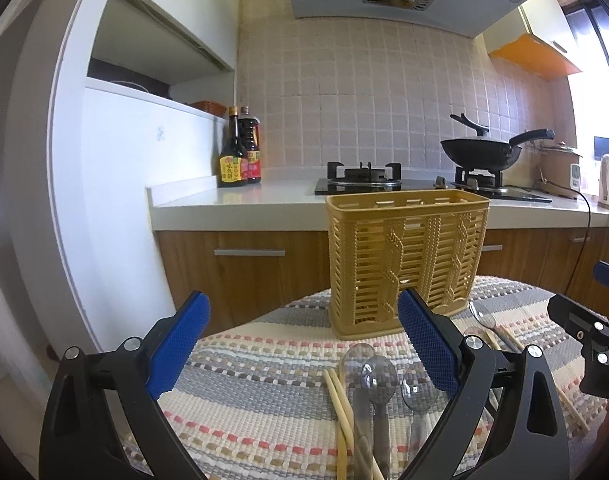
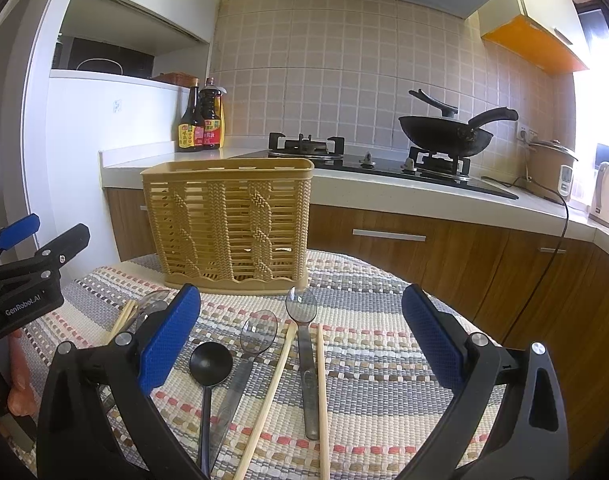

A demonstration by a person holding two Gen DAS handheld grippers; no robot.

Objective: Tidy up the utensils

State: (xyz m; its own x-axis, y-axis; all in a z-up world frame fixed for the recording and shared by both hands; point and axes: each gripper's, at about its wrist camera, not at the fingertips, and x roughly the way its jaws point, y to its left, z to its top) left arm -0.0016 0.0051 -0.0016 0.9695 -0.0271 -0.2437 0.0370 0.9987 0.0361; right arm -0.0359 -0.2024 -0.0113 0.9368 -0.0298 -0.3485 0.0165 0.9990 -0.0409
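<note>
Nothing has gone into the yellow basket (image 2: pixel 228 224) yet, as far as I can see through its slats — it looks empty. It stands upright near the far edge of the counter, on the striped woven mat (image 2: pixel 376 320) that covers it. So the job looks like it is just starting.

All the utensils lie flat on the mat, on the near side of the basket. In front of the right tool (image 2: pixel 300 340) are a black spoon (image 2: pixel 210 362), a clear plastic spoon (image 2: pixel 259 330), a second clear spoon with a metal-looking handle (image 2: pixel 302 308) and two loose chopsticks (image 2: pixel 320 384). In front of the left tool (image 1: pixel 304 340) lies another small bunch — a pair of chopsticks (image 1: pixel 338 404) and three clear spoons (image 1: pixel 378 374), all close together.

Both tools hang just above the mat with their blue pads spread wide, holding nothing.

Every piece is still left to pick up and drop in the basket. I think the spoons lying so close together could be tricky to grab one at a time.

Behind, well apart from the mat, the kitchen worktop holds two sauce bottles (image 2: pixel 200 124), a gas stove (image 2: pixel 308 146) and a black wok (image 2: pixel 444 130). Nothing blocks the way to the basket.
</note>
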